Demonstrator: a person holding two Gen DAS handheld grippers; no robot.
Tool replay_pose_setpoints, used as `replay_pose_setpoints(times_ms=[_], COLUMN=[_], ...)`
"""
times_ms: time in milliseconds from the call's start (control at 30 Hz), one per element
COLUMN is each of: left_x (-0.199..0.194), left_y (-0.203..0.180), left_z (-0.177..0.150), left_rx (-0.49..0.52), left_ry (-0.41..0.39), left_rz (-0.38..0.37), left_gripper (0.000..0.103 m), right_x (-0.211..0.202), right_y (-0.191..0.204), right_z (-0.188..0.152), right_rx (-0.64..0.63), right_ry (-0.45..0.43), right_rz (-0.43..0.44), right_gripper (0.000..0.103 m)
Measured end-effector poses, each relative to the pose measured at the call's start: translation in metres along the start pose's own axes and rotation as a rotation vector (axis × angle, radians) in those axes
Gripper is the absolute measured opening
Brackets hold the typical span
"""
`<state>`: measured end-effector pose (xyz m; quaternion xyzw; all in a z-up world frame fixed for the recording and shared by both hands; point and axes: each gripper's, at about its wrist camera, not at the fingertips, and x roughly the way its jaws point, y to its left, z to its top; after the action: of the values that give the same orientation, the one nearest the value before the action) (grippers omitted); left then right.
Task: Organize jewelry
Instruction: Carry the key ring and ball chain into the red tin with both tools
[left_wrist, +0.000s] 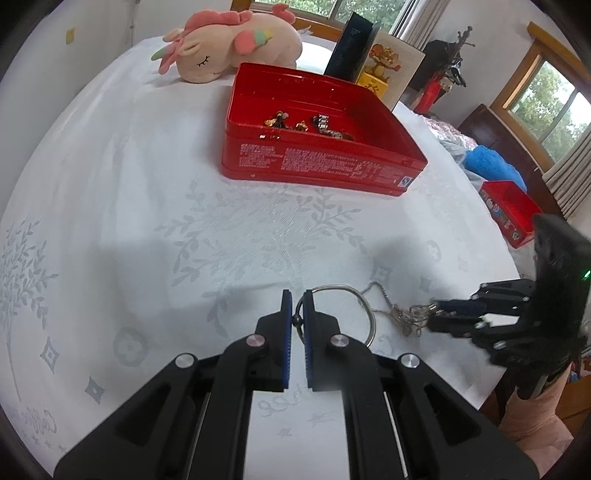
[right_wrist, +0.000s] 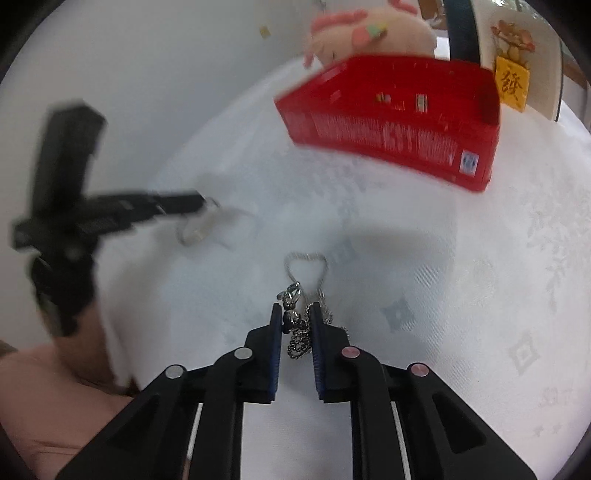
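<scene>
An open red tin (left_wrist: 325, 166) stands on the white tablecloth with several jewelry pieces (left_wrist: 306, 125) inside; it shows blurred in the right wrist view (right_wrist: 391, 129). My left gripper (left_wrist: 298, 306) is shut on a silver bangle (left_wrist: 354, 295), gripping its near-left rim. My right gripper (right_wrist: 295, 314) is shut on a bunched silver chain necklace (right_wrist: 295, 332), whose loop (right_wrist: 306, 262) hangs ahead of the fingers. In the left wrist view the right gripper (left_wrist: 436, 314) holds the chain (left_wrist: 402, 317) just right of the bangle. The left gripper (right_wrist: 195, 203) shows blurred at the left.
A pink plush unicorn (left_wrist: 229, 48) lies behind the tin. A dark book (left_wrist: 351, 48) and a cartoon card (left_wrist: 391, 70) stand at the back. A second red box (left_wrist: 513, 210) and a blue cloth (left_wrist: 491, 162) lie off the table's right edge.
</scene>
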<state>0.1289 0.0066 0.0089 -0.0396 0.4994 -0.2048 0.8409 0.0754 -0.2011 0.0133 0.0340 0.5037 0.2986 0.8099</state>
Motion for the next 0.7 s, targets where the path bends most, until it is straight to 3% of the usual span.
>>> replay_pose_setpoints(times_ms=[167, 467, 700], left_x=[-0.007, -0.019, -0.035], left_y=[-0.005, -0.017, -0.027], left_z=[0.008, 0.044, 0.093], left_rx=[0.001, 0.008, 0.018], left_ry=[-0.019, -0.054, -0.097], left_rz=[-0.025, -0.063, -0.075], left_gripper=[0.004, 0.004, 0.004], right_x=[-0.043, -0.112, -0.158], right_y=[0.001, 0.007, 0.018], right_z=[0.017, 0.06, 0.123], right_rx=[0.007, -0.031, -0.076], right_ry=[-0.129, -0.283, -0.362], right_rz=[0.051, 0.017, -0.024], right_gripper=[0.015, 0.015, 0.015])
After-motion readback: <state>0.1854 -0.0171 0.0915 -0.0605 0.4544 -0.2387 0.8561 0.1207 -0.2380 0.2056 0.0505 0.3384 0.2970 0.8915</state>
